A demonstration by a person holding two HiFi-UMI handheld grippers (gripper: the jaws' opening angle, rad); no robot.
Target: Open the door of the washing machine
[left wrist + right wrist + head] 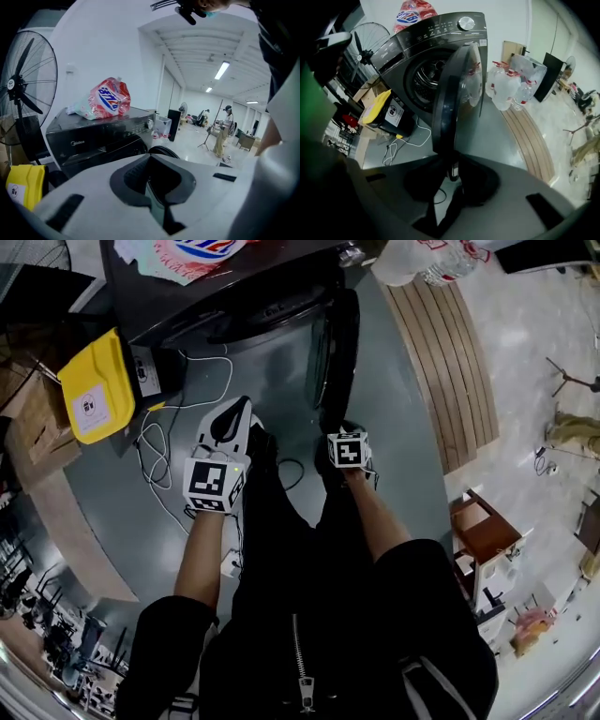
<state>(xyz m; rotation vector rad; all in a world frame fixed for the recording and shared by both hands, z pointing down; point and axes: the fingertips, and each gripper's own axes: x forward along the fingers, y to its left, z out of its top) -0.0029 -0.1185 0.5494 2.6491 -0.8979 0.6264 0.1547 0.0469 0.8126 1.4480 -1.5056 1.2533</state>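
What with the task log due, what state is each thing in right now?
Door: open, swung wide.
Fan: blades still.
Bag: lying on the washer.
Left claw: shut, empty.
Right claw: slightly open, empty.

The washing machine (234, 287) is cut off by the head view's top edge, as are the detergent bag (192, 254) on it and the water bottles (441, 259). In the right gripper view the door (452, 108) runs down behind the body of the right hand-held gripper (451, 180). Its lower rim is hidden, and whether it touches the jaws cannot be told. In the head view the marker cube (349, 449) hides those jaw tips. In the left gripper view only 1 arc of the door shows. The fan (23, 79) is cut by the left edge, and the far people (224, 131) are too small to make out.
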